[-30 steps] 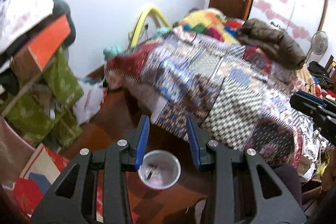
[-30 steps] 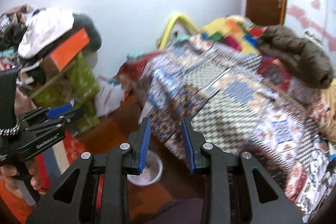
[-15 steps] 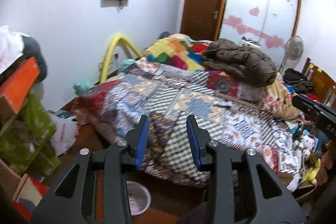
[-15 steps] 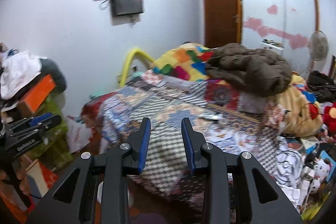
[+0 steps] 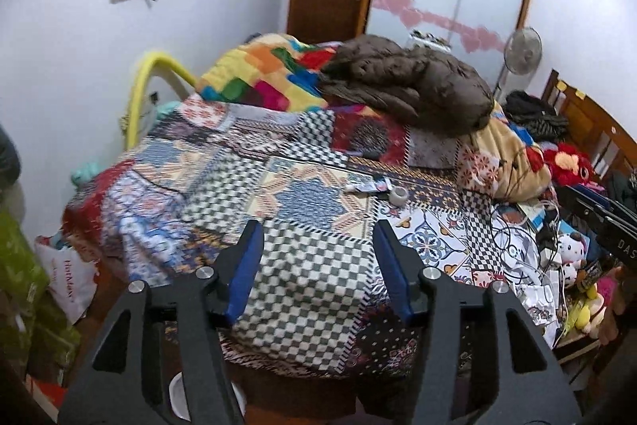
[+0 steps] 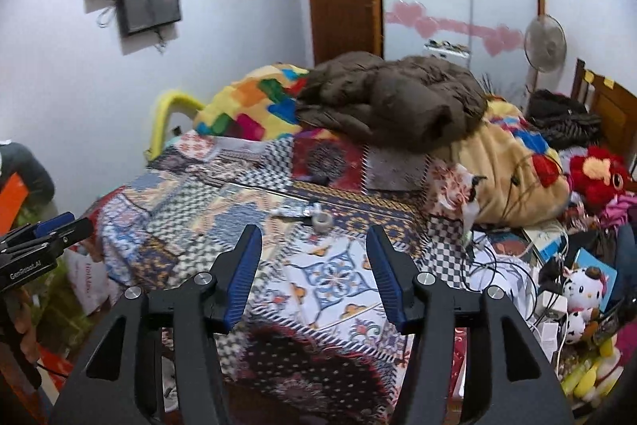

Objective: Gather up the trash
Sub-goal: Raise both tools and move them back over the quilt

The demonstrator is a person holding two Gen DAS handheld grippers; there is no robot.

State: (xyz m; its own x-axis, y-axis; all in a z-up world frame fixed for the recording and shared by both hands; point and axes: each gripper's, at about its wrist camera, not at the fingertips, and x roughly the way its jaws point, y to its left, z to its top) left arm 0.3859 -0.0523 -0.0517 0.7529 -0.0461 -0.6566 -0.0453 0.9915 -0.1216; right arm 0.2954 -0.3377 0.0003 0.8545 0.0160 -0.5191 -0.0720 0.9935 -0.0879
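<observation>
Left gripper and right gripper, both released and empty, held above the near edge of the patchwork bed; a tape roll and crumpled tube lie mid-bed, beyond the fingertips.

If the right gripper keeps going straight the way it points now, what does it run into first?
Most likely the patchwork bedspread, which fills the gap between the open right gripper fingers. The tape roll lies just beyond on the same line; depth is hard to judge.
</observation>
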